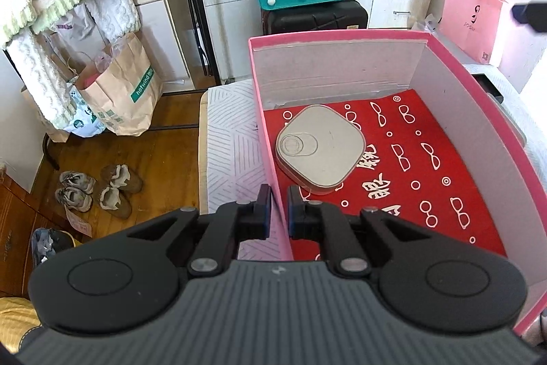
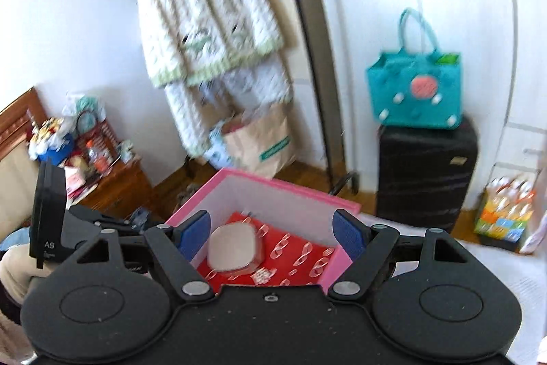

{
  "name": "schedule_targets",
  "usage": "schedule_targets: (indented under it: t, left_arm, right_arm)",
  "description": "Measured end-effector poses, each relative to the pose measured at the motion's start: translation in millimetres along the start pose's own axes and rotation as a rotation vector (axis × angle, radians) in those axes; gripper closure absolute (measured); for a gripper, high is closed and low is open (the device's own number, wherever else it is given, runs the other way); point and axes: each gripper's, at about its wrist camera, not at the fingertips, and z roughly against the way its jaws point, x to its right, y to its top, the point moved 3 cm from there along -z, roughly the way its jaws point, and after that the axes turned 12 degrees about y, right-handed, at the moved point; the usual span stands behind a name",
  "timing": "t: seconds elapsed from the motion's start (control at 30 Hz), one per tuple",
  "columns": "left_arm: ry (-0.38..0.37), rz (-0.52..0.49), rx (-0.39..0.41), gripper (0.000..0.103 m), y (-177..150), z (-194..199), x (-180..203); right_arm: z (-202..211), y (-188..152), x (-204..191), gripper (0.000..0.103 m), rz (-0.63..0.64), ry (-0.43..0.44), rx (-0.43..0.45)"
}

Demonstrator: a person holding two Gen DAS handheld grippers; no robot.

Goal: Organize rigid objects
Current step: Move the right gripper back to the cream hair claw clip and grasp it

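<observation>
So, progress check on the tidy-up, biggest stuff first. The pink box [image 1: 342, 38] sits on a white patterned surface that could be a bed or a covered counter, can't really tell which. It's open at the top, pale card on the inside walls, and there's a red sheet [image 1: 427, 166] printed with little white glasses lining the bottom.

Inside, there's exactly one thing put away as far as I can see: a flat beige case [image 1: 319, 149] with rounded corners and an oval inset on its lid. It's lying flat on the red sheet toward the far left corner of the box, close to the left wall. The rest of the floor of the box is bare, so plenty of room.

The left gripper [image 1: 278, 209] is clamped on the near part of the box's left wall, jaws squeezed narrow with one on each side of the card, so I'd say it's steadying the box. The right gripper [image 2: 271, 233] hangs above the near side of the box, well clear of it, with its jaws spread wide and nothing between them. The case shows below in the gap but isn't being touched.

My read: one item is in, and the right side is free for the next one. What's left I honestly can't say, since no other loose items show up in either view.
</observation>
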Motion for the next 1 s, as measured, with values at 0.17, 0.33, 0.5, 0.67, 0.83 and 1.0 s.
schedule_targets:
  t: [0.17, 0.33, 0.5, 0.67, 0.83, 1.0]
  left_arm:
    - [-0.001, 0.001, 0.011, 0.095, -2.3, 5.3, 0.2]
    - [-0.026, 0.022, 0.054, 0.095, -8.4, 15.8, -4.1]
    - [-0.041, 0.050, 0.057, 0.095, -13.8, 14.7, -5.8]
    - [-0.016, 0.005, 0.068, 0.094, -13.8, 15.6, -1.0]
    - [-0.019, 0.008, 0.060, 0.094, -13.3, 15.5, -2.6]
    - [-0.015, 0.006, 0.055, 0.094, -13.1, 15.9, -1.3]
  right_arm:
    - [25.4, -10.6, -1.6, 0.019, 0.099, -0.056, 0.022]
    - [60.0, -37.6, -1.1, 0.019, 0.146, -0.048, 0.035]
    - [61.5, -71.8, 5.9, 0.021, 0.164, -0.123, -0.093]
    - [58.0, -119.3, 19.4, 0.041, 0.134, -0.202, -0.155]
    - [63.8, -156.0, 38.0, 0.041, -0.026, -0.224, -0.130]
    - [54.8, -174.9, 46.8, 0.038, -0.078, -0.255, -0.155]
